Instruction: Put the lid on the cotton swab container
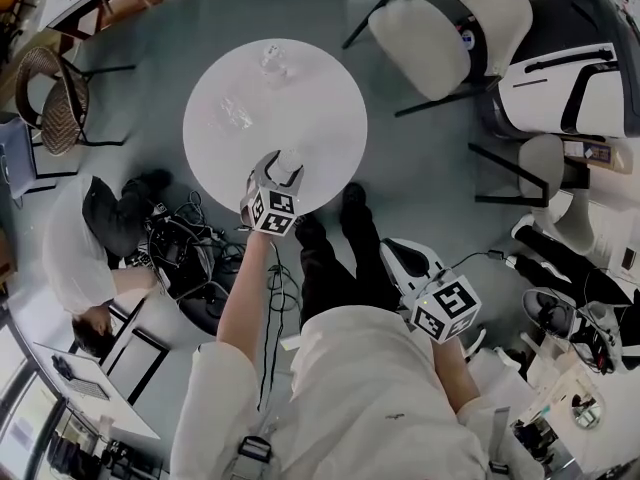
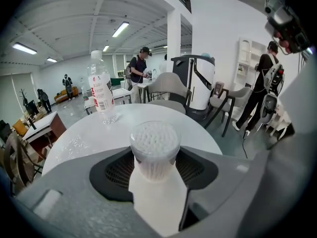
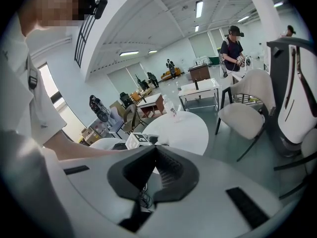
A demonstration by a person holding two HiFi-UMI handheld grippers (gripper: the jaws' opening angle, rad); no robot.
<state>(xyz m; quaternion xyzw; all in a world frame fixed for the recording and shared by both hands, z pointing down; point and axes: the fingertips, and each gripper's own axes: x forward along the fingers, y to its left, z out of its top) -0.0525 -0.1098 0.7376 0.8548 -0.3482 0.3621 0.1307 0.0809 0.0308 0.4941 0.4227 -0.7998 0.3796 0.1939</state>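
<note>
My left gripper [image 2: 154, 165] pinches the clear, lidless plastic cotton swab container [image 2: 154, 142] at the round white table's [image 2: 190, 128] 6 o'clock edge; probably light, slick, crushable, so I'd hold its lower wall; right gripper [image 3: 153, 150] pressed together, empty

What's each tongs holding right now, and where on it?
The left tongs grip the swab container by its lower sides; no lid on. The right tongs are shut, empty.
</note>
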